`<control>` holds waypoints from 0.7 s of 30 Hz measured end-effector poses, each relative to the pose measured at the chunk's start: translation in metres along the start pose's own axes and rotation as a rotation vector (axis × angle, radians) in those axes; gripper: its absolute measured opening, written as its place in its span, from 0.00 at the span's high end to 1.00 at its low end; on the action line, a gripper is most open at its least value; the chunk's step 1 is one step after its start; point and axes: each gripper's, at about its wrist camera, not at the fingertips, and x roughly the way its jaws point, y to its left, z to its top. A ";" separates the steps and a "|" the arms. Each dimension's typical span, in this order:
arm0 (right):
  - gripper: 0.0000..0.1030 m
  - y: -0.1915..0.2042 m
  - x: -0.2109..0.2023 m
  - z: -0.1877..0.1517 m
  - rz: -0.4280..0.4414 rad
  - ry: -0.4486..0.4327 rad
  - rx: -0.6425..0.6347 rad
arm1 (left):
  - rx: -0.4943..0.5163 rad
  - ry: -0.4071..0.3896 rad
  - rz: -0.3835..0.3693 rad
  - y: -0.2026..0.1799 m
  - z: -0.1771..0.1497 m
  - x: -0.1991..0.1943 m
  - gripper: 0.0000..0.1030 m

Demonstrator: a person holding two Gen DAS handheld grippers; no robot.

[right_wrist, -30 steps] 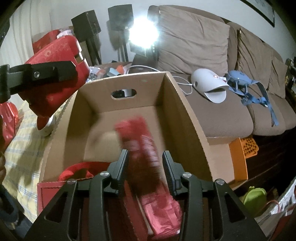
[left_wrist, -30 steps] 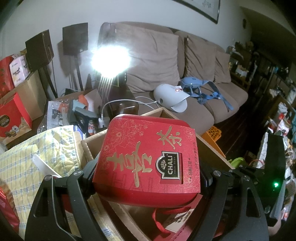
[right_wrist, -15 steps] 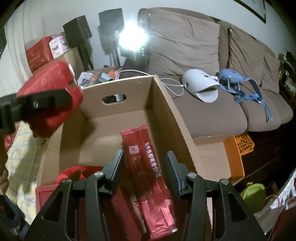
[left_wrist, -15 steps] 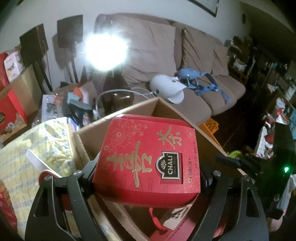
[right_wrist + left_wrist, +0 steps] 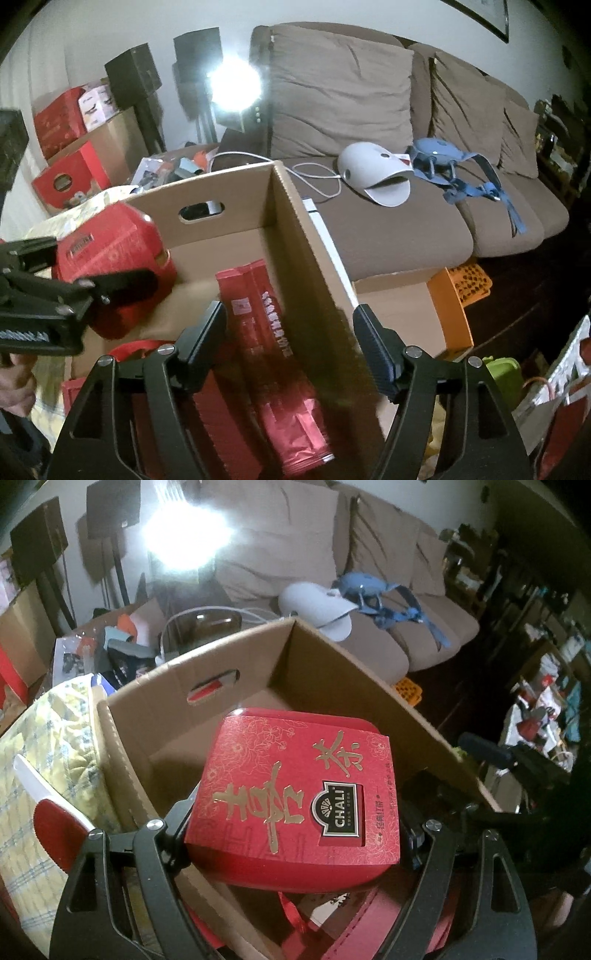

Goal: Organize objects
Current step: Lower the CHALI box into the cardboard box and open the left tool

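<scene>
Now, everything hangs around the open brown cardboard box (image 5: 295, 236) with its oval handle hole. Behind it runs the long beige cushioned sofa (image 5: 369, 110), which I will leave alone.

Over the box's near left side, my left gripper (image 5: 295, 830) is clamped on the square red tea tin with gold lettering (image 5: 295, 794); my pads press its two sides, and it hangs above the box floor, not yet set down.

On the box floor, along the right wall, lies the long red foil packet (image 5: 273, 332). My right gripper (image 5: 291, 336) hovers above it, its jaws opening, the packet lying below and between them with my pads off it.

At the near end of the box sits something red with a looped strap, perhaps a gift bag (image 5: 125, 350); the view is too cramped to be sure.

My worry: the tin is smooth and wide, so it could slip or tip onto that strap or the packet and rest crooked.
</scene>
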 end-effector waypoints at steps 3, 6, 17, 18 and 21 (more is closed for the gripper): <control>0.28 -0.002 -0.001 0.001 -0.001 -0.004 0.007 | 0.012 0.016 0.020 -0.002 -0.003 0.006 0.21; 0.27 -0.001 -0.002 0.000 -0.002 -0.003 0.008 | 0.019 0.033 0.034 -0.004 -0.005 0.013 0.21; 0.26 -0.001 -0.002 0.001 -0.007 0.000 0.007 | -0.039 0.091 0.041 0.010 -0.010 0.035 0.21; 0.26 -0.001 -0.002 0.001 -0.007 -0.001 0.006 | -0.040 0.094 0.041 0.010 -0.011 0.036 0.21; 0.26 -0.002 -0.002 0.002 -0.007 -0.003 0.005 | -0.035 0.100 0.043 0.009 -0.012 0.037 0.21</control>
